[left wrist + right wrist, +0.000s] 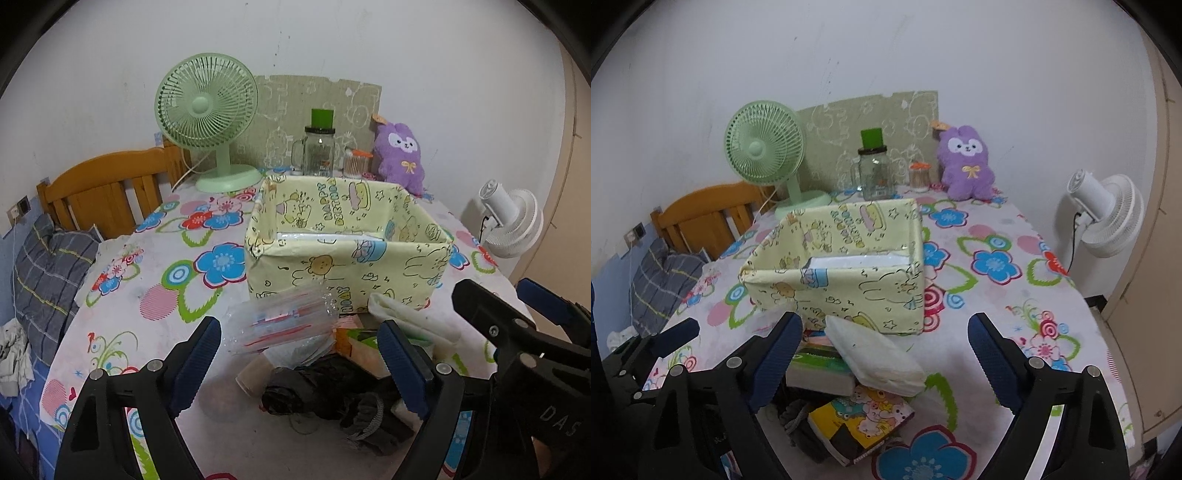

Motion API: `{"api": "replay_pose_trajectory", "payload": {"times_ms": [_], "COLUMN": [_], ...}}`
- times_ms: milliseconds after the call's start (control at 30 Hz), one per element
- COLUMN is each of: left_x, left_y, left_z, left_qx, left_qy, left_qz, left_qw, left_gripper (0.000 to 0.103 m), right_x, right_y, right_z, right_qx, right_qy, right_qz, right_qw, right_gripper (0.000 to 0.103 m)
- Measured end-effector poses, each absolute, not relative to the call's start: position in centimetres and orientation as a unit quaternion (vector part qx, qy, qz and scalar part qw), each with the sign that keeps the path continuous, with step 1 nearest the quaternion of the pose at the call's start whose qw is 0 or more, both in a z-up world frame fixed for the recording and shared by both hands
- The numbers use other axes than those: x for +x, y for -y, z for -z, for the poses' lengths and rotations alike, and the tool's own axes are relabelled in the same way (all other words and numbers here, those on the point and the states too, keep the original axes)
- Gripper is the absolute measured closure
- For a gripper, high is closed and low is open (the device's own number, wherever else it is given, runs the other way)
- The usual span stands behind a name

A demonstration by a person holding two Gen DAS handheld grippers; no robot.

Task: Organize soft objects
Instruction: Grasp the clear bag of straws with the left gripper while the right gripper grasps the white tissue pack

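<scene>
A pale yellow cartoon-print fabric box [347, 266] [842, 280] stands open in the middle of the floral table. In front of it lies a pile: clear zip bags [284, 325], a white folded cloth [413, 317] [875, 354], a black bundle [325, 391], a green tissue pack [820, 363] and a cartoon booklet [864, 421]. My left gripper [299, 365] is open and empty, hovering over the pile. My right gripper [886, 363] is open and empty above the white cloth. The right gripper also shows at the right edge of the left wrist view [517, 314].
A green desk fan [210, 122] [764, 155], a glass jar with a green lid [319, 147] [873, 166] and a purple plush [400, 155] [966, 162] stand at the table's back. A white fan [1104, 218] stands right. A wooden bed frame [107, 184] is left.
</scene>
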State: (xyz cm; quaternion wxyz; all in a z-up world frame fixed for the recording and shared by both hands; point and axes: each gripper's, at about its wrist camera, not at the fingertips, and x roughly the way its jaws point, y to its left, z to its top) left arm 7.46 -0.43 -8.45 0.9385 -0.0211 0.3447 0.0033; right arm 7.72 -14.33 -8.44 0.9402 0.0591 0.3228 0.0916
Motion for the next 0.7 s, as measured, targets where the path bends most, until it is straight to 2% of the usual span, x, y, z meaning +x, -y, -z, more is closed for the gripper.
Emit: {"api": "replay_pose_trajectory", "payload": {"times_ms": [700], "left_x": [10.8], "left_y": [-0.9], "left_z": [11.5], "left_qx": [-0.018], "left_qy": [-0.389], "left_qz": [-0.013], "left_qw": [0.921], "left_gripper": [0.021], "right_x": [11.5], "right_y": [11.4], "right_z": [11.7], "right_qx": [0.047], "right_qy": [-0.381], "right_qz": [-0.111], "right_qw": [0.917], "right_gripper": [0.014]}}
